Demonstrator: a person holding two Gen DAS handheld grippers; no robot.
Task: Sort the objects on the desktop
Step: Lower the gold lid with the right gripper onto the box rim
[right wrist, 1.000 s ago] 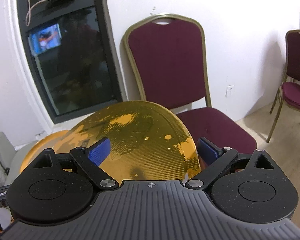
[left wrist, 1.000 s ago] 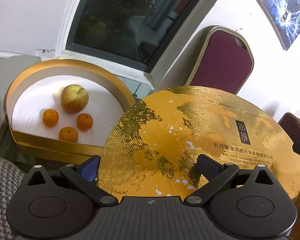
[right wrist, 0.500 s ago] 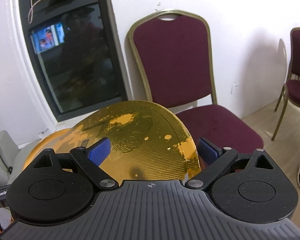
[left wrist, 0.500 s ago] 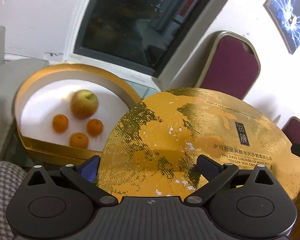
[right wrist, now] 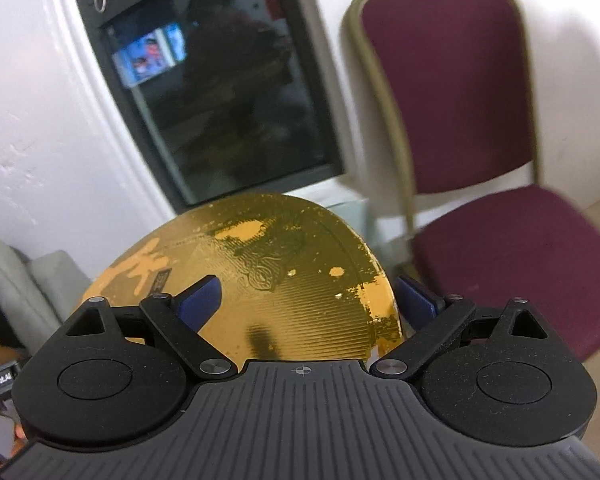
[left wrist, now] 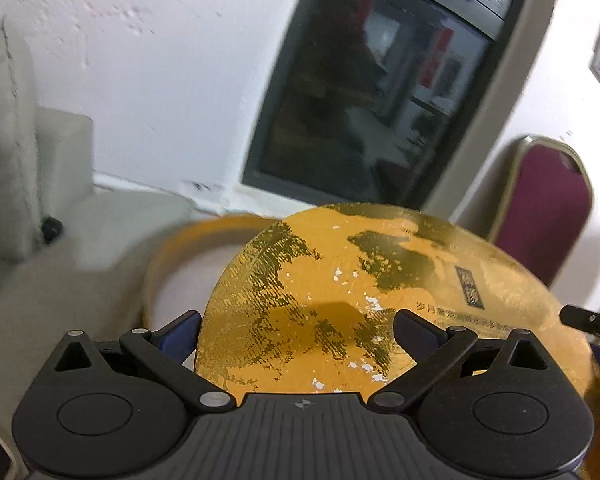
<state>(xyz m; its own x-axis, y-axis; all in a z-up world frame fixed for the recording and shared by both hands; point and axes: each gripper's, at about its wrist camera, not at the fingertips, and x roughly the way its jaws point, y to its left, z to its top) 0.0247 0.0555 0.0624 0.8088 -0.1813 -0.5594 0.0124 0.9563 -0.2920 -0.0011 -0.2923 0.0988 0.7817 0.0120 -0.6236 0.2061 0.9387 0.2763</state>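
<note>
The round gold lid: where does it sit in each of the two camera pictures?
Left wrist view: the gold lid fills the lower middle and right, between the left tongs.
Right wrist view: it sits lower centre, between the right tongs.
Shared landmark: the maroon chair, right of the lid in both.

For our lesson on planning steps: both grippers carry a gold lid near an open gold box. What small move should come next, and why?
Probably slide the gold lid further left over the gold box before lowering. Held by the left gripper and right gripper, it overlaps only the box's right part; the left rim shows uncovered.
</note>
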